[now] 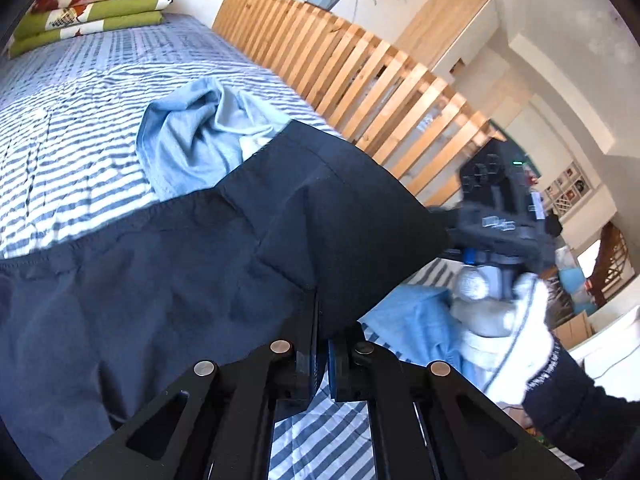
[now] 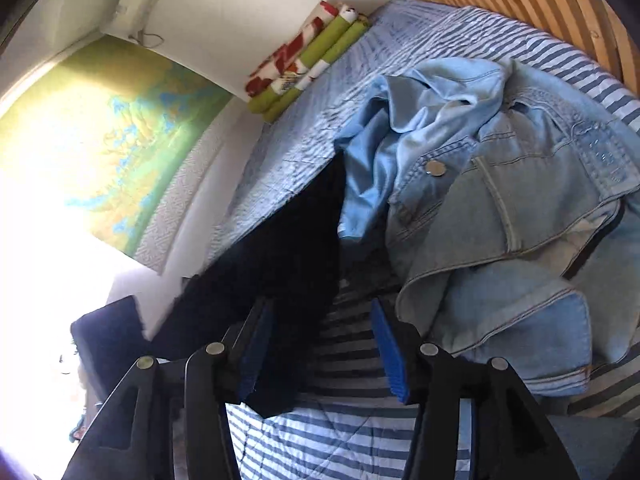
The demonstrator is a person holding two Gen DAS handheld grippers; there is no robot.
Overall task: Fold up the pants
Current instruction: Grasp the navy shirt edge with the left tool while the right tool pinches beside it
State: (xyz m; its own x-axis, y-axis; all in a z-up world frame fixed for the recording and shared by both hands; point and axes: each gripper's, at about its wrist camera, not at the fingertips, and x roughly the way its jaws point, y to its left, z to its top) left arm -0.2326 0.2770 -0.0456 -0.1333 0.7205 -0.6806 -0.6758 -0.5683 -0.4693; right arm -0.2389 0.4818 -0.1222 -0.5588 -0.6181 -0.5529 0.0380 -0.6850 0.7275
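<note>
The dark navy fabric pants point(image 1: 248, 232) lie across the blue-and-white striped bed cover point(image 1: 80, 120), partly lifted off it where the claws meet them. In the left wrist view their long axis runs from the lower left edge up toward the right, parallel to the slatted wooden bed rail point(image 1: 360, 68) beyond them, and their stitched hem edge faces the far end of the bed. The left claw point(image 1: 322, 364) is clamped tight on a fold of the pants, its black fingers pressed together with the cloth rising out between them. The right claw point(image 2: 320, 344) has its jaws apart, with a dark corner of the pants hanging against the blue pad point(image 2: 254, 356) on the left and the pad on the right bare; no pinch shows. A white-gloved hand point(image 1: 504, 312) holds that right claw, just past the pants' raised end. A crumpled light blue denim jacket point(image 2: 500, 208) lies on the bed beside the pants, nearer the rail. Folded green, red and white patterned bedding point(image 1: 92, 8) is stacked at the far end of the bed.
</note>
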